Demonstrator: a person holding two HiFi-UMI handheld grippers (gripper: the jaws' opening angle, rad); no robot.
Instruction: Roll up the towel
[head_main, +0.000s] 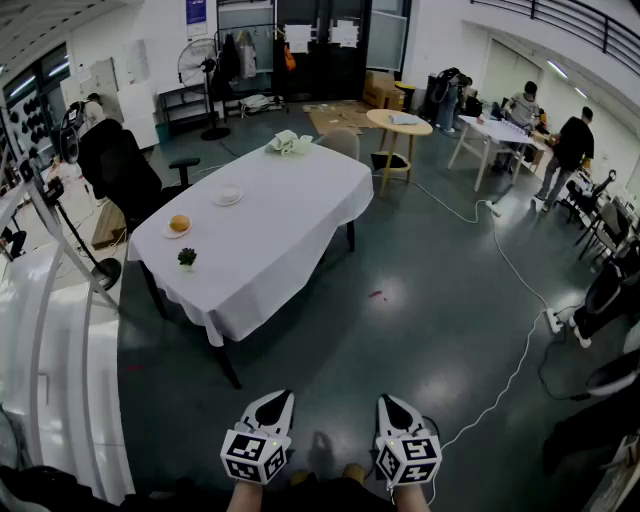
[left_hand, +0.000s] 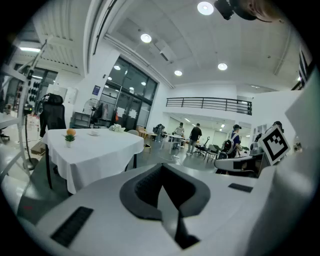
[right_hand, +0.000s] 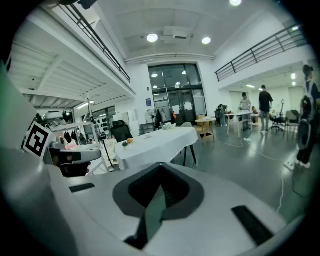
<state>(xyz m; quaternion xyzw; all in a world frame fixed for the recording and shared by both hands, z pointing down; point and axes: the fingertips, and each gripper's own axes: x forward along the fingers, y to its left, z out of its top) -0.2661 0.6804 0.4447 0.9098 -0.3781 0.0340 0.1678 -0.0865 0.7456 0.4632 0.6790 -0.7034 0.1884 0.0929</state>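
The towel (head_main: 290, 143) is a pale crumpled heap at the far end of a long table under a white cloth (head_main: 270, 230), several steps ahead of me. It shows small in the left gripper view (left_hand: 117, 128) and in the right gripper view (right_hand: 167, 126). Both grippers hang low at the bottom of the head view, over the dark floor and far from the table. My left gripper (head_main: 283, 394) is shut with nothing in it, its jaws meeting at the tip (left_hand: 162, 167). My right gripper (head_main: 386, 399) is shut and empty too (right_hand: 160, 165).
On the table stand a plate with an orange item (head_main: 179, 225), a small potted plant (head_main: 187, 257) and a cup on a saucer (head_main: 229, 194). A black office chair (head_main: 125, 170) is at its left, a white frame (head_main: 50, 330) nearer left. A white cable (head_main: 500, 250) crosses the floor at right; people stand at back right.
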